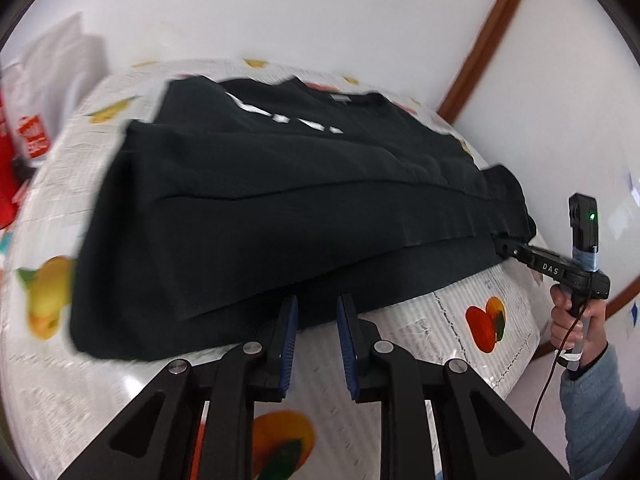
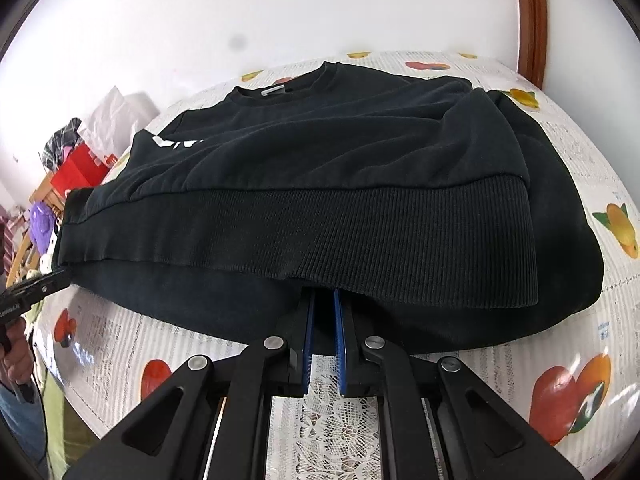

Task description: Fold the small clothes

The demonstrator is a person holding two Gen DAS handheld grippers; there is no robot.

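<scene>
A black sweatshirt with white lettering lies on the fruit-print tablecloth, its ribbed hem toward me; it fills the right wrist view too. My left gripper is open, its blue pads just at the hem's near edge, holding nothing. My right gripper has its jaws closed to a narrow gap on the sweatshirt's lower layer under the ribbed hem. In the left wrist view the right gripper touches the hem's right corner.
The round table has a plastic-covered fruit-print cloth. A white wall stands behind, with a brown door frame at right. Red and white bags sit at the table's far left. A chair with clutter is beyond the left edge.
</scene>
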